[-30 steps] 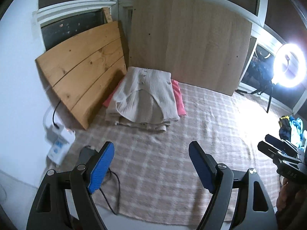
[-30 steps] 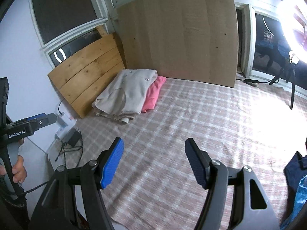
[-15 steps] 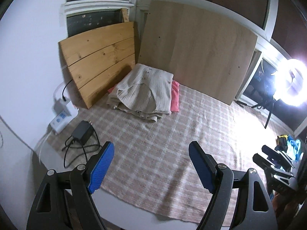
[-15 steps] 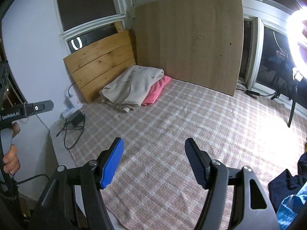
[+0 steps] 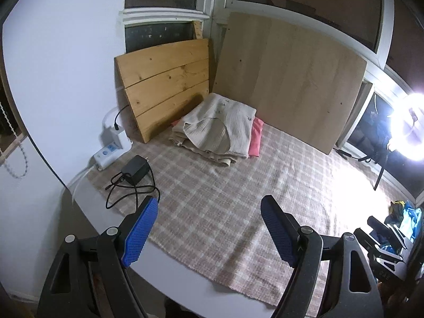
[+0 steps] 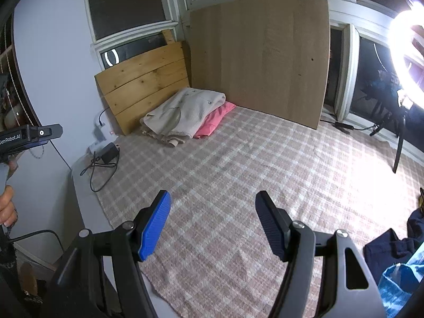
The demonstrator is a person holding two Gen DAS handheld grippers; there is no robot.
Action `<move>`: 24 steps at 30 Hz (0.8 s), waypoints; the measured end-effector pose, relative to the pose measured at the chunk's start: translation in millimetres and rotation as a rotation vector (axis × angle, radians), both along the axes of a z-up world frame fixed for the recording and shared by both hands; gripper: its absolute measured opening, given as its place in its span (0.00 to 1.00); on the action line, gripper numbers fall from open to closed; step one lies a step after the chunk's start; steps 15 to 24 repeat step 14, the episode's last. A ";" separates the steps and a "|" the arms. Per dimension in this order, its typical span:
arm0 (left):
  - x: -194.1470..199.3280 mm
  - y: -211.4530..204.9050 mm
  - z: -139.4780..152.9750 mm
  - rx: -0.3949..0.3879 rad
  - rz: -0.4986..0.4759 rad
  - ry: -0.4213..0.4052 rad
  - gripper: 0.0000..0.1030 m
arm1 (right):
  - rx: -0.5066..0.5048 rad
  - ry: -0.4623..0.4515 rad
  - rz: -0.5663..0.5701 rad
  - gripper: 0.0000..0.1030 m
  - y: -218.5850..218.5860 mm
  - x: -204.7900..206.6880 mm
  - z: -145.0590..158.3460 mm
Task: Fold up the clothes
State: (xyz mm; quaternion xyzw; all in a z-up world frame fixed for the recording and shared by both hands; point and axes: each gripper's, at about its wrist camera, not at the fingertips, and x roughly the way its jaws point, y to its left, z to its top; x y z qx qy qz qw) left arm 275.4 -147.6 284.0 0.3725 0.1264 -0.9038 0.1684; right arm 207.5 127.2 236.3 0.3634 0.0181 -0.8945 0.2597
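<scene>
A stack of folded clothes lies in the far left corner of the checked cloth (image 5: 217, 198) (image 6: 238, 175): a beige garment (image 5: 222, 129) (image 6: 182, 114) on top of a pink one (image 5: 255, 137) (image 6: 212, 124). My left gripper (image 5: 209, 230) is open above the near edge of the cloth, well short of the stack, with nothing between its blue pads. My right gripper (image 6: 212, 225) is open too, over the cloth's near part, and holds nothing. A heap of dark blue and light blue clothes (image 6: 397, 259) (image 5: 405, 217) lies at the right edge.
Wooden boards (image 5: 164, 84) (image 6: 259, 53) lean on the windows behind the stack. A power strip (image 5: 108, 153) and a black charger with its cable (image 5: 132, 172) sit at the cloth's left edge. A bright ring light (image 5: 408, 127) stands at the right. A hand (image 6: 6, 206) holds the left gripper.
Both grippers have drawn back from the folded stack, which now looks smaller and farther off. The table's near edge and the charger have come into view. Both stay open.
</scene>
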 end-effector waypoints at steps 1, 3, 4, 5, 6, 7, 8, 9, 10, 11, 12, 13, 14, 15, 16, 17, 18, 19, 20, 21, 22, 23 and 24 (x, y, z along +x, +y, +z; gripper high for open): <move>0.8 0.0 0.3 0.000 0.000 0.001 0.76 | -0.002 -0.002 -0.002 0.64 1.4 0.7 -0.7; 2.3 0.1 0.8 0.000 0.001 0.003 0.76 | 0.000 -0.005 -0.006 0.64 3.0 1.7 -1.5; 2.5 0.2 0.7 0.001 0.001 0.003 0.76 | 0.001 -0.005 -0.009 0.64 3.2 2.3 -1.8; 2.3 0.3 0.5 0.002 0.001 0.002 0.76 | 0.000 -0.005 -0.011 0.64 3.5 2.7 -2.0; 2.6 0.2 0.1 0.004 0.002 0.001 0.76 | -0.001 -0.007 -0.013 0.64 3.9 3.0 -2.2; 3.3 0.0 -0.3 0.006 0.003 0.001 0.76 | -0.001 -0.008 -0.015 0.64 3.9 3.4 -2.4; 4.0 -0.4 -0.6 0.008 0.005 0.000 0.76 | -0.002 -0.010 -0.016 0.64 3.8 3.7 -2.6; 4.7 -0.6 -0.7 0.008 0.008 0.001 0.76 | -0.001 -0.011 -0.017 0.64 3.6 4.0 -3.0; 5.5 -0.6 -0.7 0.007 0.012 0.003 0.76 | 0.001 -0.012 -0.018 0.64 3.3 4.3 -3.3; 6.3 -0.2 -0.5 0.002 0.014 0.005 0.76 | 0.002 -0.013 -0.019 0.64 3.0 4.6 -3.6; 6.9 0.4 -0.2 -0.004 0.013 0.008 0.76 | 0.004 -0.013 -0.020 0.64 2.3 4.9 -4.0; 7.6 1.1 0.2 -0.011 0.013 0.012 0.76 | 0.006 -0.014 -0.020 0.64 1.7 4.8 -4.4; 8.3 1.7 0.5 -0.017 0.013 0.015 0.76 | 0.007 -0.014 -0.020 0.64 1.3 4.9 -4.6; 8.3 1.7 0.5 -0.017 0.013 0.015 0.76 | 0.007 -0.014 -0.020 0.64 1.3 4.9 -4.6; 8.3 1.7 0.5 -0.017 0.013 0.015 0.76 | 0.007 -0.014 -0.020 0.64 1.3 4.9 -4.6; 8.3 1.7 0.5 -0.017 0.013 0.015 0.76 | 0.007 -0.014 -0.020 0.64 1.3 4.9 -4.6; 8.3 1.7 0.5 -0.017 0.013 0.015 0.76 | 0.007 -0.014 -0.020 0.64 1.3 4.9 -4.6; 8.3 1.7 0.5 -0.017 0.013 0.015 0.76 | 0.007 -0.014 -0.020 0.64 1.3 4.9 -4.6; 8.3 1.7 0.5 -0.017 0.013 0.015 0.76 | 0.007 -0.014 -0.020 0.64 1.3 4.9 -4.6; 8.3 1.7 0.5 -0.017 0.013 0.015 0.76 | 0.007 -0.014 -0.020 0.64 1.3 4.9 -4.6; 8.3 1.7 0.5 -0.017 0.013 0.015 0.76 | 0.007 -0.014 -0.020 0.64 1.3 4.9 -4.6; 8.3 1.7 0.5 -0.017 0.013 0.015 0.76 | 0.007 -0.014 -0.020 0.64 1.3 4.9 -4.6; 8.3 1.7 0.5 -0.017 0.013 0.015 0.76 | 0.007 -0.014 -0.020 0.64 1.3 4.9 -4.6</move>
